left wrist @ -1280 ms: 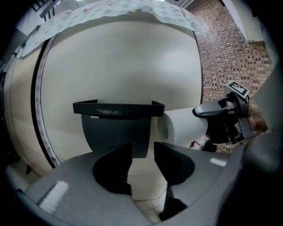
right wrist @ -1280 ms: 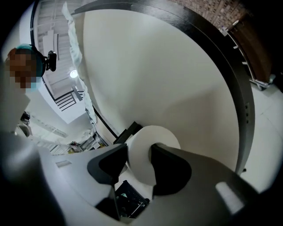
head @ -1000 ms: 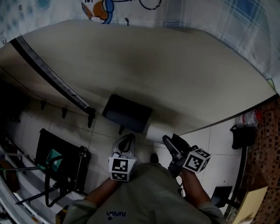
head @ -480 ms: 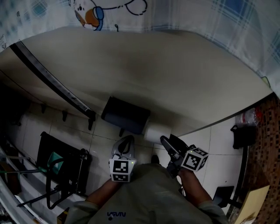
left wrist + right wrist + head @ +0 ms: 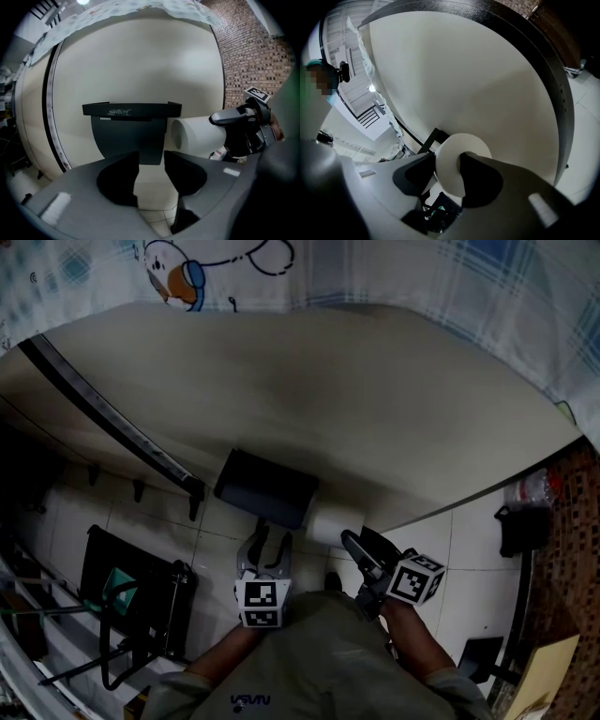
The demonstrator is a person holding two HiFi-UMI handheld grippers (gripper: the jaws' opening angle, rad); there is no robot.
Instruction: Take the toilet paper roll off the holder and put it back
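Two grippers are nearest. The left gripper (image 5: 265,547), its jaws just opened and apart with seemingly nothing between them, sits below the lower edge of the one dark holder (image 5: 267,487). The right gripper (image 5: 362,546) is clamped on the one toilet paper roll (image 5: 326,524), just off the holder's right edge. Beyond, the cream wall (image 5: 394,399) leaves open room rightward.

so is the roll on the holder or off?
Off: the toilet paper roll sits beside the holder, its core end bare, and the fingers of the right gripper clamp it.
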